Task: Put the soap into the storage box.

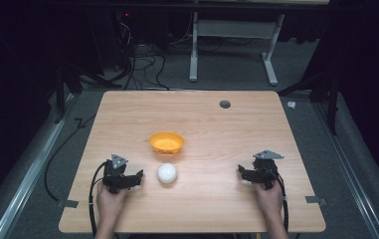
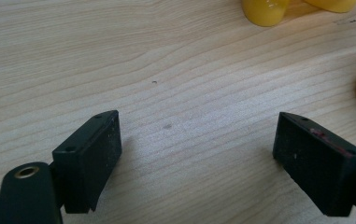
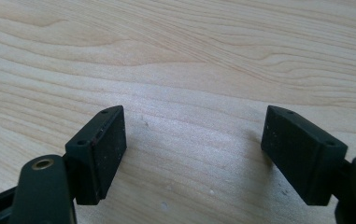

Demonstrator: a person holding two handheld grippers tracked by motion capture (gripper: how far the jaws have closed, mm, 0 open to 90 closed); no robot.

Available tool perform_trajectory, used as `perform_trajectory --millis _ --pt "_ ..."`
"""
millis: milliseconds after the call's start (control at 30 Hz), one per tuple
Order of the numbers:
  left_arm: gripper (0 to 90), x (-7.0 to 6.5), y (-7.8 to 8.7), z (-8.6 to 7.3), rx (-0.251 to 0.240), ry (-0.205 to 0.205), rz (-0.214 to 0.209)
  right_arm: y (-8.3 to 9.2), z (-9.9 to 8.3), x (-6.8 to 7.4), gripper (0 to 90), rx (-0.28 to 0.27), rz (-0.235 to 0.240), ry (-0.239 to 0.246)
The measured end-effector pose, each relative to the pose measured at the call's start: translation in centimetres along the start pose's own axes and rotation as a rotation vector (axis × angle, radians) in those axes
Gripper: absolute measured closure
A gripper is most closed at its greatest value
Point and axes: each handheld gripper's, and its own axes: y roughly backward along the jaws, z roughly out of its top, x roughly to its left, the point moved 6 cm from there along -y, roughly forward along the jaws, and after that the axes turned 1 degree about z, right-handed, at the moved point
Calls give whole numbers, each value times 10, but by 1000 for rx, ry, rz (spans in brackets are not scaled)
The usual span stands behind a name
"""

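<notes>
— When you count the things on the worktop (image 1: 217, 124), how many do you find?

— Two. One orange bowl (image 1: 166, 143) stands near the middle, and one white ball (image 1: 167, 173) lies just beside it, toward the near edge. They are close, but I cannot tell if they touch.

— And the tools?

— Also two, one in each hand. The left tool (image 1: 136, 177) rests near the near-left corner, just left of the ball, its jaws wide apart over bare wood. The right tool (image 1: 241, 173) rests toward the near-right corner, well apart from the ball, jaws also wide and holding nothing.

— Any brand or writing?

— I can read none on the bowl, the ball or the tools.
</notes>
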Motion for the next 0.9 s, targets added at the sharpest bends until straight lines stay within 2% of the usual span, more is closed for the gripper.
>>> perform_trajectory --millis 400,900 --pt "152 -1 0 0 3 -7 -7 0 0 0 230 0 1 1" --pt "142 0 0 0 3 2 -4 0 0 0 231 0 -4 -3"
